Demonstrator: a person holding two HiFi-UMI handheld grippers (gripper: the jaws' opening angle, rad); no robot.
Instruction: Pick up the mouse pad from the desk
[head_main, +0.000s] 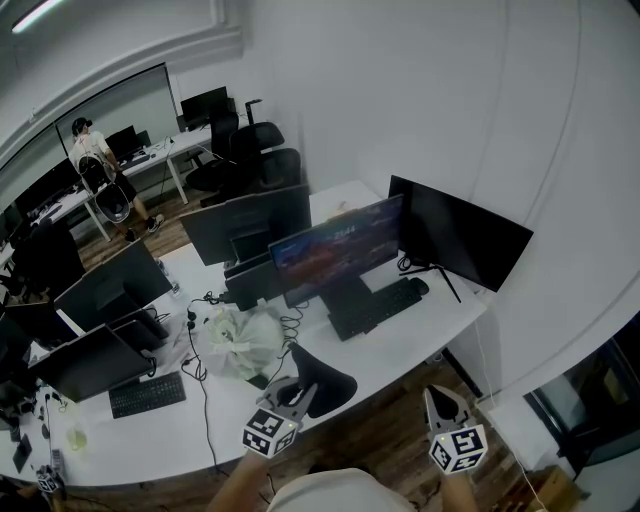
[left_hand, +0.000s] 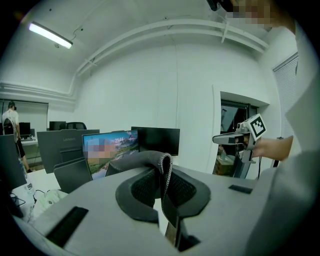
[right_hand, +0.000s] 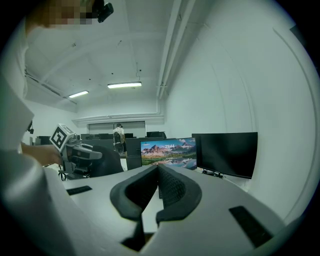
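Note:
The black mouse pad (head_main: 328, 382) hangs in the air over the front edge of the white desk (head_main: 410, 340), clear of its top. My left gripper (head_main: 303, 384) is shut on one edge of it. In the left gripper view the mouse pad (left_hand: 161, 171) is pinched between the pads and flops over to the left. My right gripper (head_main: 433, 393) hovers to the right of the pad, apart from it, past the desk's edge. In the right gripper view its jaws meet at the tips with nothing between them, and the left gripper (right_hand: 80, 151) shows with the dark pad (right_hand: 102, 161).
On the desk stand a lit monitor (head_main: 340, 248), a dark monitor (head_main: 460, 232) to its right and a black keyboard (head_main: 375, 306). A white plastic bag (head_main: 242, 342) and cables lie left of the pad. Further left are more monitors and a keyboard (head_main: 147, 393). A person (head_main: 98, 165) stands at the far desks.

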